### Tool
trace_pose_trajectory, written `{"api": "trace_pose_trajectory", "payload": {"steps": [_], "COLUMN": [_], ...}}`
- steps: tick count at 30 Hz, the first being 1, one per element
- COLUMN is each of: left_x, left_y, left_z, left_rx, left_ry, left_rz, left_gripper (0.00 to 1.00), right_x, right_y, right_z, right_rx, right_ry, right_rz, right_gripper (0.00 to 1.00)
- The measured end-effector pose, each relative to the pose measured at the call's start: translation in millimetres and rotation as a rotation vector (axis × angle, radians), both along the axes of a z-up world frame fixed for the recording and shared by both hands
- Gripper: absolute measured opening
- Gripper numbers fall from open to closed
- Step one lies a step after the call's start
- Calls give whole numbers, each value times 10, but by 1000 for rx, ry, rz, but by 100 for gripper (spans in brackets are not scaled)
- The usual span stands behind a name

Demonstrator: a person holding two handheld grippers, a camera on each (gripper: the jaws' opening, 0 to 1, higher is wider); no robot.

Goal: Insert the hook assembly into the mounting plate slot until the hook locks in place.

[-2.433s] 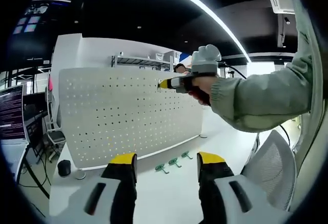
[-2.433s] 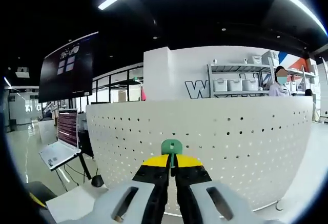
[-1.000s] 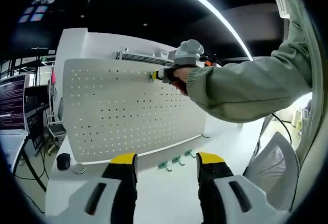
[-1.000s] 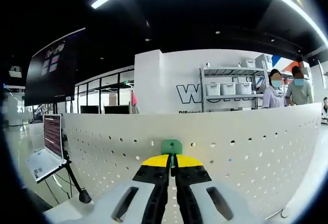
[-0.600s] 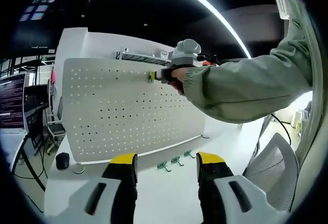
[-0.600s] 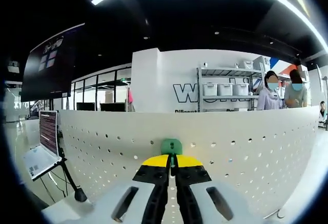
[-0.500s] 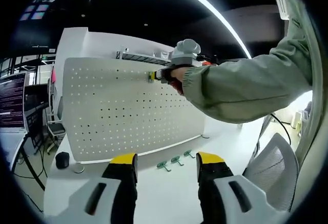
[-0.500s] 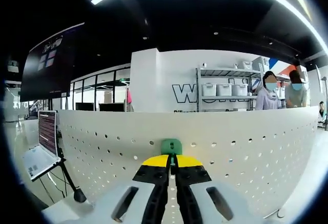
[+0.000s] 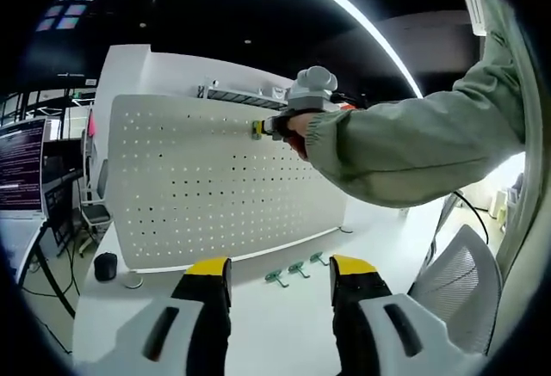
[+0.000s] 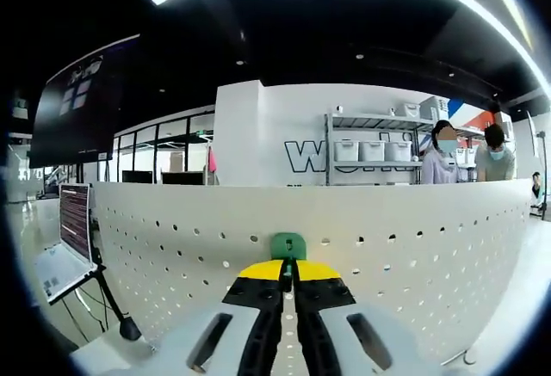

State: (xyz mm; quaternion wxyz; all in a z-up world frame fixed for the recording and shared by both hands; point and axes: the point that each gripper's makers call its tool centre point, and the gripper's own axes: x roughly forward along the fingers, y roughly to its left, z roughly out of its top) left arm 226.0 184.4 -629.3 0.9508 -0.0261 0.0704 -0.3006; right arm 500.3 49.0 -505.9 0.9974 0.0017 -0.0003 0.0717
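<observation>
Since 2.4 seconds ago my right gripper (image 10: 288, 274) has climbed to the pegboard's (image 9: 215, 187) top edge, jaws clamped on the green hook (image 10: 287, 246). My left gripper (image 9: 280, 274) hangs wide open, showing three spare hooks (image 9: 294, 270) on the worktop (image 9: 275, 324).

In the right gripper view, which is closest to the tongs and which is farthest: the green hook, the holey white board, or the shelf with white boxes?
1. The green hook: pinched in the right tongs, at their tips.
2. The holey white board: right behind the hook, across the middle.
3. The shelf with white boxes: far back, above the board's top edge, by the wall.
</observation>
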Motion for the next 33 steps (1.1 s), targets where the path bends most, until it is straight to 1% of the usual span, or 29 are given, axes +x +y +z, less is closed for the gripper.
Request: {"api": "trace_pose_trajectory", "payload": {"steps": [10, 13, 24, 33], "left_x": [16, 16, 11, 0], "left_y": [12, 15, 32, 45], "left_z": [0, 1, 3, 17], "left_rx": [-4, -5, -10, -10], "left_ry": [-1, -1, 0, -2], "left_rz": [0, 0, 2, 5], "left_gripper": [47, 47, 47, 47], "right_x": [-1, -1, -20, -30], "right_y": [11, 21, 43, 63], "right_z": [0, -9, -15, -50], "right_rx": [7, 6, -9, -5], "right_ry": [7, 11, 10, 16], "right_rz": [2, 8, 12, 16], "right_gripper": [2, 4, 5, 8]}}
